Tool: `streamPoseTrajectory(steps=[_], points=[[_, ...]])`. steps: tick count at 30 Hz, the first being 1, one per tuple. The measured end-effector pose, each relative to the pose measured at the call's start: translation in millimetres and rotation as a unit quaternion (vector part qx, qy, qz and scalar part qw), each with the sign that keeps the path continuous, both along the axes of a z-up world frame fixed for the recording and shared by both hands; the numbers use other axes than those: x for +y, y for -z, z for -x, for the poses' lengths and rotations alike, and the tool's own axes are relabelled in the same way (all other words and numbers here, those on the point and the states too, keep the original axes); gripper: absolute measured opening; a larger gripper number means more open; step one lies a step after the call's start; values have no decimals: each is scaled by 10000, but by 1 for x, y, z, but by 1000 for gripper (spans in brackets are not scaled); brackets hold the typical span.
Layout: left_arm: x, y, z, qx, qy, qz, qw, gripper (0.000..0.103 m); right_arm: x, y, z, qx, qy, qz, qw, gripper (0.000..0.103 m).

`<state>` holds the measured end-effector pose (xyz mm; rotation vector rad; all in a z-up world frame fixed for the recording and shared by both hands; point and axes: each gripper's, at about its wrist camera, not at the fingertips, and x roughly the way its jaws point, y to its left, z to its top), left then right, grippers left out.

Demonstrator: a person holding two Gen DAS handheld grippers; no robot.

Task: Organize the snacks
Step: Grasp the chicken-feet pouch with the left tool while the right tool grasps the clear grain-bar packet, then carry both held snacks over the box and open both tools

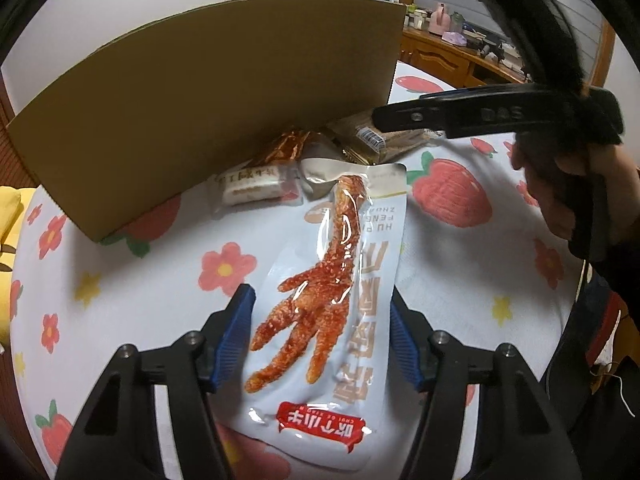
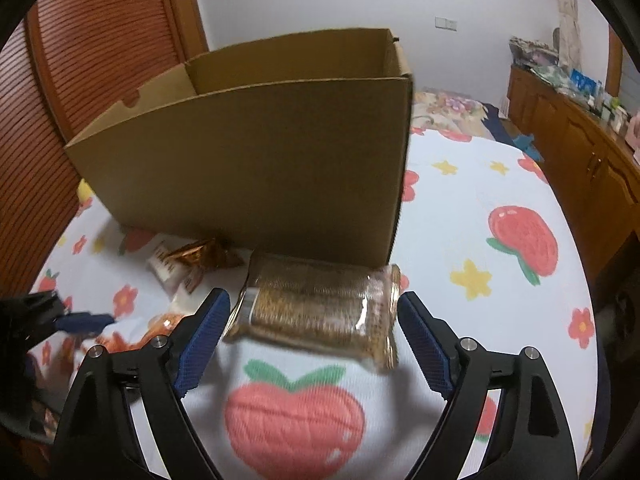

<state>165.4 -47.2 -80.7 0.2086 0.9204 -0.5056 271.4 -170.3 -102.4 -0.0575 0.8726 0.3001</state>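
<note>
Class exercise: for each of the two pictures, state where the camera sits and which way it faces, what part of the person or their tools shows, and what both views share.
Left wrist view: sits on the left tool, looks down along it at the chicken-foot packet between its fingers; the right tool and the hand holding it show at right.
Right wrist view: sits on the right tool, faces the cracker pack; the left tool shows at left.
Shared: cardboard box, strawberry-print cloth, cracker pack.
</note>
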Motion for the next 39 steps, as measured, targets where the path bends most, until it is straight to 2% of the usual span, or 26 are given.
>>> streamPoseTrajectory(steps=[5, 6, 13, 17, 29, 39], points=[[0, 0, -2, -49, -85, 54, 9999, 60, 11, 11, -11, 134, 42, 334, 9993, 88], [0, -1, -2, -52, -100, 63, 9999, 60, 12, 14, -13, 163, 51, 386, 9991, 91], [0, -1, -1, -83, -188, 146, 9997, 59, 14, 25, -26, 434, 116, 414, 9981, 98], [0, 1, 4, -115, -265, 213, 9994, 57, 15, 26, -28, 436, 87, 443, 9980, 99], [8, 2, 11, -160, -430, 403, 9981, 54, 2, 24, -10, 476, -252, 497, 9973, 83], [5, 0, 16, -343, -413, 464, 9975, 54, -19, 19, 21, 306, -232, 391, 9985, 81]])
